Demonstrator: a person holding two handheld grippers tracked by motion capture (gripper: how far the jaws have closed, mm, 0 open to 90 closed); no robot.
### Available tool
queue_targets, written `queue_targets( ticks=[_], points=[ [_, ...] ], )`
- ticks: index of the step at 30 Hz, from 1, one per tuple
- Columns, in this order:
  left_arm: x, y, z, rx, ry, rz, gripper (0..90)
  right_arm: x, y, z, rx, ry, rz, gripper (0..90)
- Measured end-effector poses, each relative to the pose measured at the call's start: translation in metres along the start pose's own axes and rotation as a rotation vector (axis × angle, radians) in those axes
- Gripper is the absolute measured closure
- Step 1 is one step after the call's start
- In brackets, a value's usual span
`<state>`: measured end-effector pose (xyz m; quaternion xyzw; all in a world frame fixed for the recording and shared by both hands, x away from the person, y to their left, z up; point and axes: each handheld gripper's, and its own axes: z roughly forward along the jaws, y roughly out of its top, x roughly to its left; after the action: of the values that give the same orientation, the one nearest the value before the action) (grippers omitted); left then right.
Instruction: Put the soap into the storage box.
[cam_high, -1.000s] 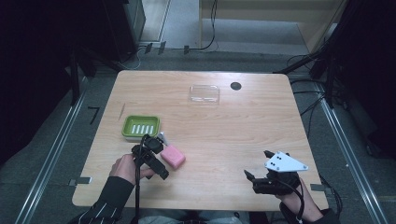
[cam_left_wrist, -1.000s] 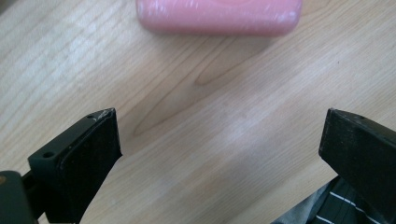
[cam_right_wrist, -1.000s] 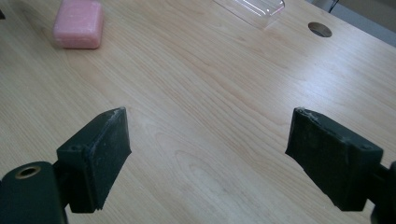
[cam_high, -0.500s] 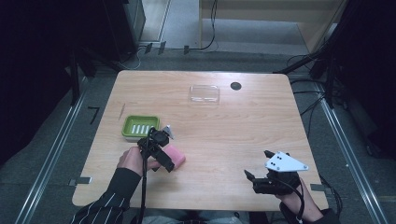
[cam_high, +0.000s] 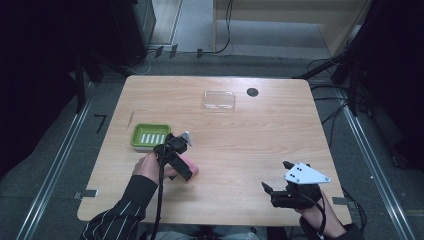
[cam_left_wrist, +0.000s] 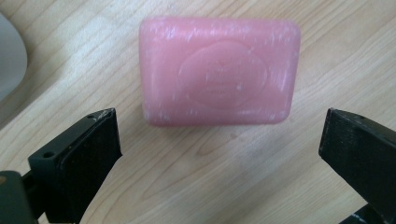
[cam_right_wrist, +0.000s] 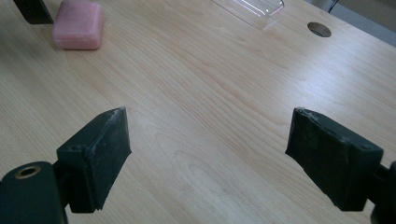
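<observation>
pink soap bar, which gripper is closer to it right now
Left. The left gripper hovers right over the pink soap bar, jaws open and wider than the bar. The right gripper sits far off near the table's front right edge, open over bare wood.

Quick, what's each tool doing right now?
Left tool: open, above the pink soap, not gripping it.
Right tool: open, holding nothing.

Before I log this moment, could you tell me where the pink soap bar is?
The pink soap bar lies flat on the table's front left, just ahead of the open left hand-held gripper, right of the green dish.
</observation>
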<state>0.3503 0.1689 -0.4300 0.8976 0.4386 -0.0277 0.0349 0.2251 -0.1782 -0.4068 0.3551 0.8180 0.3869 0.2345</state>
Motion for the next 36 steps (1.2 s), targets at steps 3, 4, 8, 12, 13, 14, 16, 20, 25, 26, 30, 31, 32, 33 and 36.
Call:
queue_targets(
  ticks=[3, 4, 8, 12, 13, 14, 16, 20, 25, 26, 30, 31, 32, 33, 36],
  points=[
    [-0.001, 0.004, 0.002, 0.006, 0.004, 0.004, 0.0, 0.0, 0.0, 0.0, 0.0, -0.001, 0.001, 13.8],
    [-0.001, 0.006, 0.003, 0.008, 0.006, 0.004, 0.0, 0.0, 0.0, 0.0, -0.001, -0.001, 0.002, 13.8],
    [-0.001, 0.012, 0.008, 0.011, 0.01, 0.002, 0.0, 0.0, 0.0, 0.0, 0.0, 0.0, 0.002, 13.8],
    [-0.003, 0.016, 0.011, 0.02, 0.017, 0.004, 0.0, 0.0, 0.0, 0.0, 0.001, 0.0, 0.003, 13.8],
    [-0.003, 0.017, 0.012, 0.023, 0.019, 0.009, 0.0, 0.0, 0.0, 0.0, 0.001, 0.001, 0.003, 13.8],
    [-0.003, 0.017, 0.012, 0.023, 0.019, 0.009, 0.0, 0.0, 0.0, 0.0, 0.0, 0.001, 0.001, 13.8],
    [-0.004, 0.019, 0.014, 0.023, 0.024, 0.008, 0.0, 0.0, 0.0, 0.0, 0.001, 0.001, 0.002, 13.8],
    [-0.005, 0.022, 0.019, 0.037, 0.036, 0.007, 0.0, 0.0, 0.0, 0.0, 0.0, 0.0, 0.002, 13.8],
    [-0.004, 0.022, 0.021, 0.042, 0.055, -0.007, 0.0, 0.0, 0.0, 0.0, -0.001, -0.001, 0.005, 13.8],
    [-0.004, 0.022, 0.021, 0.041, 0.059, -0.009, 0.0, 0.0, 0.0, 0.0, 0.0, 0.001, 0.0, 13.8],
    [-0.003, 0.023, 0.023, 0.041, 0.059, -0.01, 0.0, 0.0, 0.0, 0.0, 0.0, 0.0, 0.003, 13.8],
    [-0.004, 0.023, 0.025, 0.037, 0.068, -0.015, 0.0, 0.0, 0.0, 0.0, 0.0, 0.001, 0.003, 13.8],
    [-0.005, 0.023, 0.026, 0.041, 0.067, -0.012, 0.0, 0.0, 0.0, 0.0, 0.0, 0.0, 0.003, 13.8],
    [-0.005, 0.024, 0.027, 0.045, 0.072, -0.012, 0.0, 0.0, 0.0, 0.0, -0.003, 0.001, -0.001, 13.8],
    [-0.006, 0.024, 0.029, 0.042, 0.078, -0.014, 0.0, 0.0, 0.0, 0.0, -0.003, -0.001, 0.004, 13.8]
  ],
)
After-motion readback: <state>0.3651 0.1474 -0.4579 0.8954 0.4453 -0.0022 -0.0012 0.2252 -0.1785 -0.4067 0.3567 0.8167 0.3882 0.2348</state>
